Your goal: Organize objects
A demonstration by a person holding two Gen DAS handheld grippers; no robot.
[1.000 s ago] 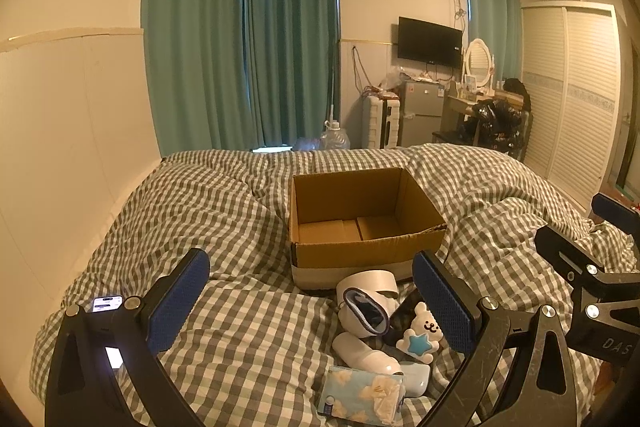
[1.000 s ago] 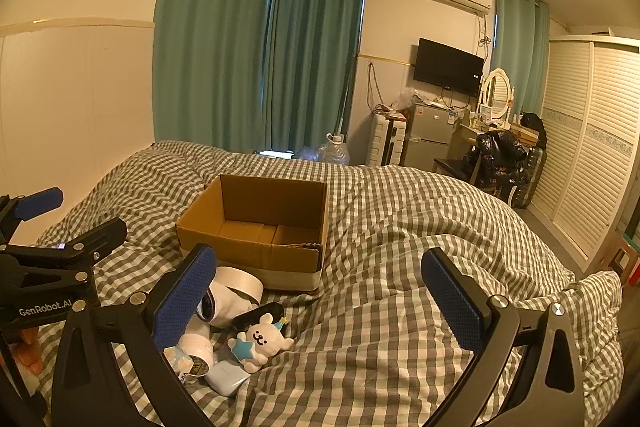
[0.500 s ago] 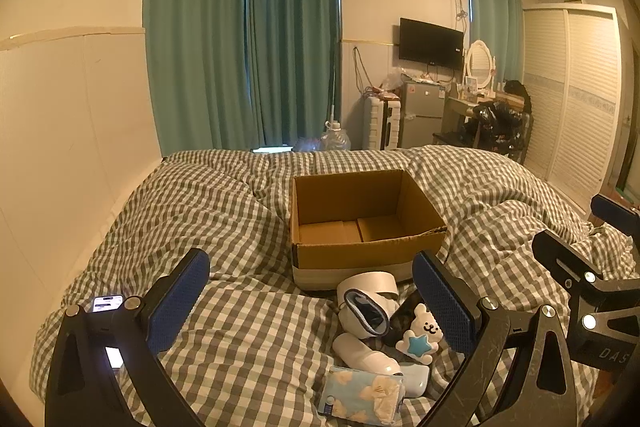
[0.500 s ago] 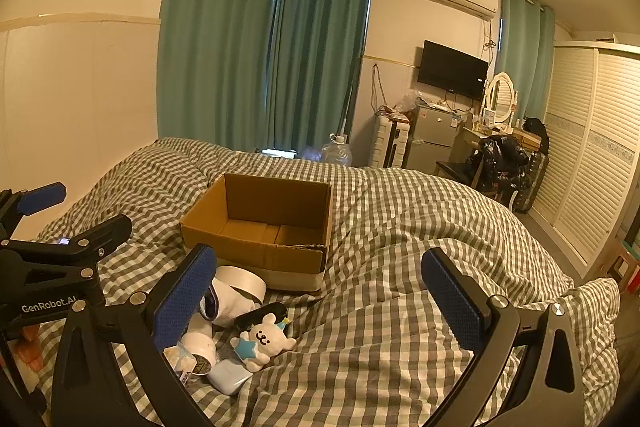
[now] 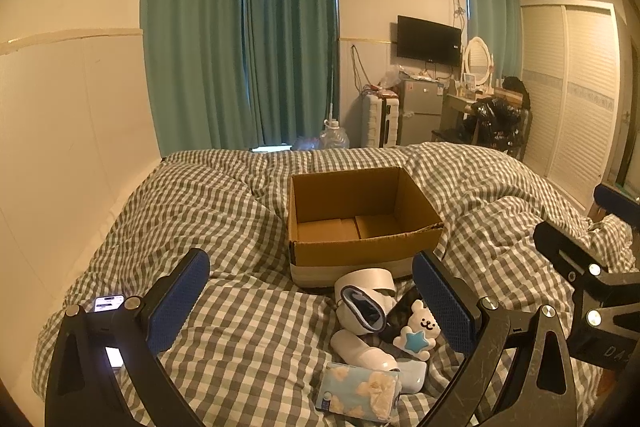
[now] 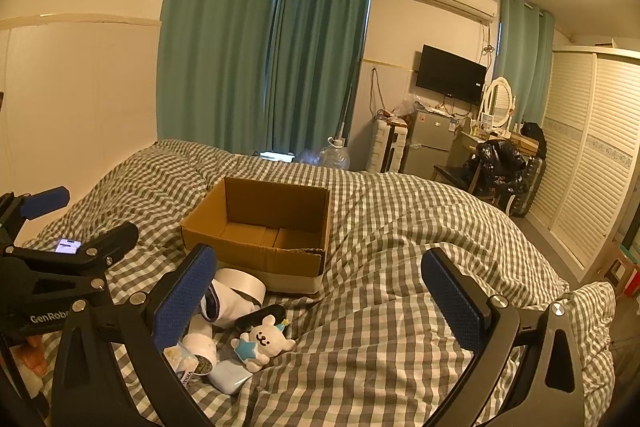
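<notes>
While we hold both the left gripper point(image 5: 310, 301) and right gripper point(image 6: 320, 297) spread wide, holding nothing, the toy bear point(image 6: 262, 343) sits near the cardboard box point(image 6: 256, 251).

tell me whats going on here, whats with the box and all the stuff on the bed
A person holds a gripper in each hand over a checked bed. The left gripper and right gripper are both open and hold nothing. An open cardboard box sits on the bed with nothing visible inside. In front of it lies a small pile: a toy bear, a tissue pack and some white items. Nothing has been packed yet.
</notes>
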